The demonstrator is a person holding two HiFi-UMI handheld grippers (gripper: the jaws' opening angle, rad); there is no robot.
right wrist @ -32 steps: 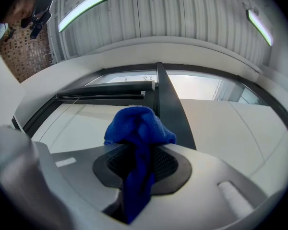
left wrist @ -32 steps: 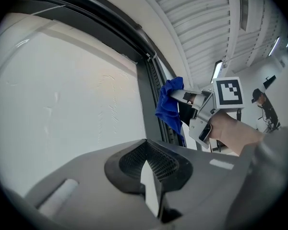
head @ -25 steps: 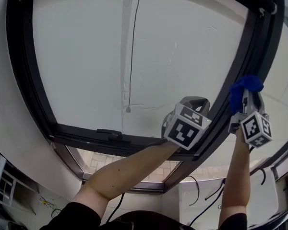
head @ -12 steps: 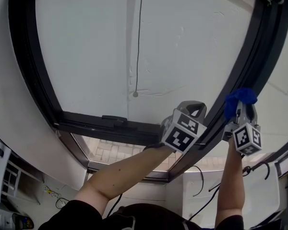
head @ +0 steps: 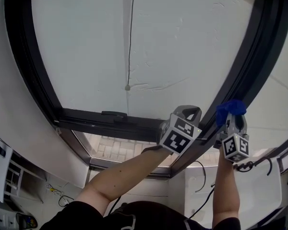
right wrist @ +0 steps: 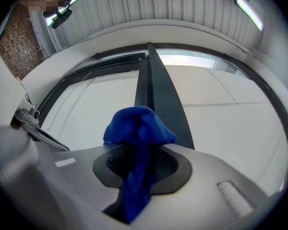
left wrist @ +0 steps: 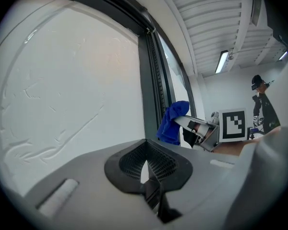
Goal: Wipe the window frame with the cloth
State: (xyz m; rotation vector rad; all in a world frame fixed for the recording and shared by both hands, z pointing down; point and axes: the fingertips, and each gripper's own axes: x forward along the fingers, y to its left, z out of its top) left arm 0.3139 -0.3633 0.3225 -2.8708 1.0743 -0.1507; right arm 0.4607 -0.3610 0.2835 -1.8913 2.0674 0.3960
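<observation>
- Two grippers are up at the window. My right gripper [head: 233, 121] is clamped on the bunched blue microfibre cloth [head: 230, 108], and my left gripper [head: 186, 113] has its jaws together with nothing between them.
- In the right gripper view the cloth [right wrist: 139, 126] bulges out past the jaws and sits against the right-hand upright of the dark metal window frame [right wrist: 156, 92], low on that bar and close to the bottom corner.
- My left gripper hovers just beside it, in front of the frosted white glass pane [head: 134, 42] — it takes no part in the wiping.
- Progress, as I judge it: the wipe is under way on the right upright [head: 247, 71], and the cloth's low position suggests this bar is nearly covered. No view shows dust or streaks, so I cannot tell which stretches are clean.
- Left to do, I would guess, are the bottom rail [head: 105, 121], the left upright [head: 29, 71] and the top — none has the cloth near it now.
</observation>
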